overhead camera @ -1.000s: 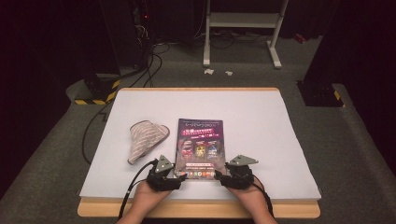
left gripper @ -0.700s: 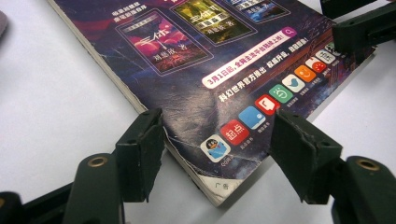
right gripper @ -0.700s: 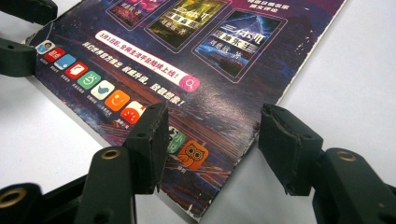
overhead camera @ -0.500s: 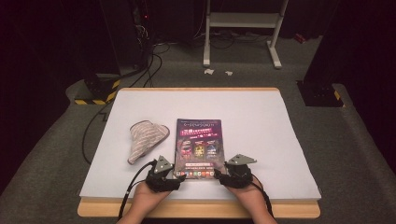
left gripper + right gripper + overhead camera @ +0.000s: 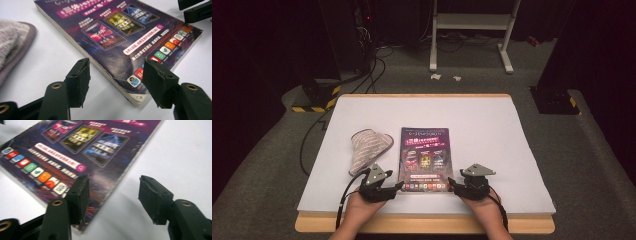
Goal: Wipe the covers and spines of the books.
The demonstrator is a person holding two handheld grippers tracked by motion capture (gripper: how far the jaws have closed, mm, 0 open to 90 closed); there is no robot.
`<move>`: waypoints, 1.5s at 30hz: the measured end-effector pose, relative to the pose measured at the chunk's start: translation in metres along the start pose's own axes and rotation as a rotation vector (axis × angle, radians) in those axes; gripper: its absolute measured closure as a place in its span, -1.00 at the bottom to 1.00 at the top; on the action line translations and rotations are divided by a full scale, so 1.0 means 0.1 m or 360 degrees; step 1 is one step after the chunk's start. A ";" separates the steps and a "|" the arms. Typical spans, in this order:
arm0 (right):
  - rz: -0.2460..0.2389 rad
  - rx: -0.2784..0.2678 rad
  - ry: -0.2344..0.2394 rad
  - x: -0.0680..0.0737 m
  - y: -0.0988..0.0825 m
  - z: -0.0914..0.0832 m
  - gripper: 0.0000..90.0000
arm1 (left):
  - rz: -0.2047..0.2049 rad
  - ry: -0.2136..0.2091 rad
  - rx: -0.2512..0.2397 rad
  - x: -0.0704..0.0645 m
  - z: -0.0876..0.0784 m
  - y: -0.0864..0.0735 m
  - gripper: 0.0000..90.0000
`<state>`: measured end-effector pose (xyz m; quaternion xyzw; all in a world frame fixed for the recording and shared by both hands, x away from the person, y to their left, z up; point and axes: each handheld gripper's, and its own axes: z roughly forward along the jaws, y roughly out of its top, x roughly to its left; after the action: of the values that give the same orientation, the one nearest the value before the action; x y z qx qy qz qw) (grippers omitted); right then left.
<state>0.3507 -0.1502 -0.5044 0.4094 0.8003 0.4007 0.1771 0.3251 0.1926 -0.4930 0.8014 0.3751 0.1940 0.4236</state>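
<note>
A purple paperback book lies flat on the white table top, its near edge towards the person. My left gripper is at the book's near left corner. In the left gripper view the worn corner of the book lies between the open jaws of that gripper, which have just been closing; the pads do not touch it. My right gripper is at the near right corner. Its jaws straddle the edge of the book and have just been opening, clear of it.
A striped grey cloth lies folded left of the book, close to the left gripper, and its edge is soft and thick. Behind the table are grey carpet, black cables and a white stand. The wooden table edge runs below the hands.
</note>
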 end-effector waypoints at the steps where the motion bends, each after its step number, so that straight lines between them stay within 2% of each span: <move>1: -0.0028 0.0006 -0.0019 -0.03 0.00 -0.01 -0.20 | -0.0030 0.0036 -0.0020 0.03 -0.04 0.01 -0.22; 3: -0.0071 0.0007 -0.0024 -0.06 0.00 -0.03 -0.24 | -0.0042 0.0038 -0.0023 0.05 -0.05 0.01 -0.22; 7: -0.0070 0.0021 -0.0006 -0.10 0.00 -0.04 -0.36 | -0.0016 0.0063 -0.0010 0.07 -0.07 0.03 -0.22; 9: -0.0054 0.0044 -0.0025 -0.13 -0.01 -0.03 -0.40 | 0.0003 0.0066 -0.0007 0.07 -0.08 0.04 -0.23; 11: -0.0043 0.0030 -0.0013 -0.15 -0.01 -0.04 -0.44 | 0.0021 0.0077 -0.0009 0.07 -0.09 0.05 -0.25; 12: -0.0026 0.0020 -0.0007 -0.15 0.00 -0.05 -0.47 | 0.0029 0.0110 -0.0028 0.08 -0.12 0.06 -0.27; 14: -0.0021 0.0008 -0.0003 -0.16 0.01 -0.06 -0.51 | 0.0026 0.0112 -0.0043 0.10 -0.14 0.07 -0.27; 16: -0.0004 0.0004 -0.0002 -0.18 0.02 -0.07 -0.58 | 0.0028 0.0131 -0.0048 0.14 -0.18 0.09 -0.29; 17: 0.0007 -0.0005 -0.0013 -0.20 0.02 -0.09 -0.66 | 0.0019 0.0163 -0.0077 0.20 -0.24 0.11 -0.29; 19: 0.0008 0.0000 -0.0015 -0.21 0.03 -0.09 -0.67 | 0.0008 0.0173 -0.0086 0.24 -0.27 0.12 -0.29; 23: 0.0037 0.0004 -0.0004 -0.26 0.01 -0.11 -0.69 | -0.0056 0.0234 -0.0128 0.45 -0.41 0.15 -0.31; 24: 0.0037 0.0004 -0.0004 -0.26 0.01 -0.11 -0.69 | -0.0056 0.0234 -0.0128 0.45 -0.41 0.15 -0.31; 25: 0.0038 0.0001 -0.0022 -0.27 0.01 -0.11 -0.69 | -0.0077 0.0274 -0.0133 0.53 -0.45 0.16 -0.32; 27: 0.0035 0.0004 -0.0027 -0.28 0.00 -0.12 -0.69 | -0.0094 0.0283 -0.0145 0.58 -0.45 0.16 -0.35; 28: 0.0039 0.0009 -0.0028 -0.29 0.00 -0.12 -0.69 | -0.0101 0.0310 -0.0130 0.68 -0.45 0.16 -0.35; 29: 0.0037 0.0008 -0.0032 -0.29 0.00 -0.12 -0.69 | -0.0101 0.0310 -0.0130 0.68 -0.45 0.16 -0.35; 32: 0.0044 0.0008 -0.0035 -0.29 0.00 -0.12 -0.69 | -0.0137 0.0341 -0.0100 0.88 -0.40 0.19 -0.38; 35: 0.0036 0.0016 -0.0034 -0.28 0.00 -0.11 -0.69 | -0.0250 0.0293 -0.0059 1.10 -0.31 0.20 -0.41; 36: 0.0037 0.0028 -0.0032 -0.27 0.00 -0.10 -0.69 | -0.0302 0.0276 -0.0002 1.21 -0.22 0.20 -0.42; 37: 0.0037 0.0028 -0.0032 -0.27 0.00 -0.10 -0.69 | -0.0302 0.0276 -0.0002 1.21 -0.22 0.20 -0.42; 39: 0.0024 0.0043 -0.0025 -0.26 0.00 -0.08 -0.69 | -0.0334 0.0284 0.0105 1.31 -0.07 0.18 -0.42; 40: 0.0024 0.0043 -0.0025 -0.26 0.00 -0.08 -0.69 | -0.0334 0.0284 0.0105 1.31 -0.07 0.18 -0.42; 41: 0.0023 0.0048 -0.0019 -0.25 0.00 -0.07 -0.69 | -0.0336 0.0287 0.0185 1.33 0.03 0.15 -0.42; 43: 0.0021 0.0049 -0.0021 -0.24 0.00 -0.07 -0.69 | -0.0322 0.0308 0.0271 1.32 0.12 0.11 -0.41; 44: 0.0021 0.0049 -0.0021 -0.24 0.00 -0.07 -0.69 | -0.0322 0.0308 0.0271 1.32 0.12 0.11 -0.40; 45: 0.0021 0.0047 -0.0018 -0.24 0.00 -0.07 -0.69 | -0.0287 0.0352 0.0284 1.30 0.17 0.06 -0.36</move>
<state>0.3607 -0.1733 -0.5011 0.4196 0.8024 0.3876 0.1729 0.4220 0.2810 -0.4985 0.7728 0.5055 0.2081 0.3224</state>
